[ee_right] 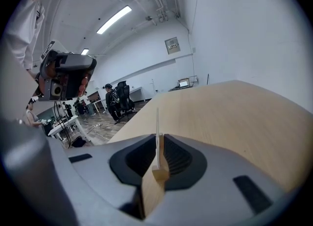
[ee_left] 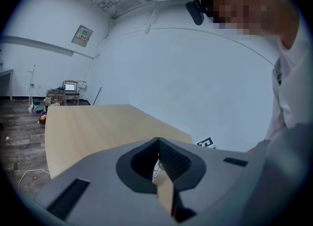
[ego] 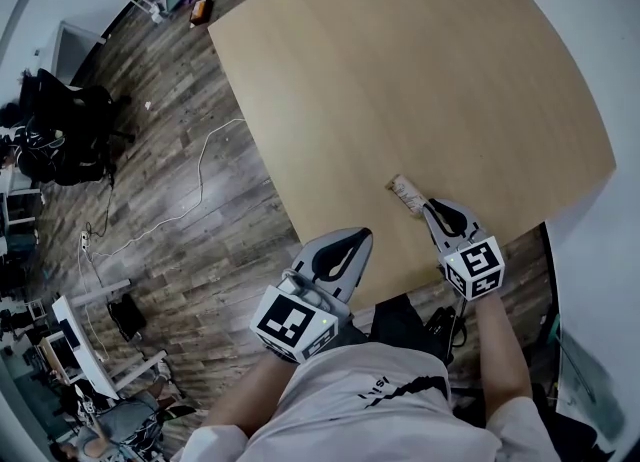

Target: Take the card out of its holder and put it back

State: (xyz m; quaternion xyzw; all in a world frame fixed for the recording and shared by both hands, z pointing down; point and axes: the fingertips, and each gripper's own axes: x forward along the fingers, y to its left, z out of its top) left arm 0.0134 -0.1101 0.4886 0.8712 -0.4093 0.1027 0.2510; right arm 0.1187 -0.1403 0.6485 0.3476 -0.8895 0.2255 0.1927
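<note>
At the table's near edge: right tongs (ee_right: 157,137) are pinched together on the card (ee_right: 157,120). It's thin, edge-on to that camera, and sticks out past the tips. There's a small tan block (ee_right: 160,173) low in the gap. It may be the holder, can't tell. In the head view the card points away from me over the table (ego: 400,70), far end brownish. I can't tell if it touches the surface.

Left tongs (ee_left: 159,141) are closed on nothing. They hang just off the table's near edge, beside the right pair but apart from it.

My read: the card is in hand and the holder isn't clearly located.
- Keep the pinch on the card's end only, with no twist, so it stays flat and doesn't bow.
- Bring the left up to pin the holder before any push or pull, otherwise it just slides on that top.
- Line the card edge up with the slot first, then go straight in, slowly.

Surface: pale wood-look top, smooth, bare apart from the card, so low friction is likely.

Room:
- Dark plank floor (ego: 180,200) with a white cable (ego: 205,150) snaking across it
- Desks and a dark chair (ee_right: 122,98) further off
- White walls and a strip light (ee_right: 113,19) overhead
</note>
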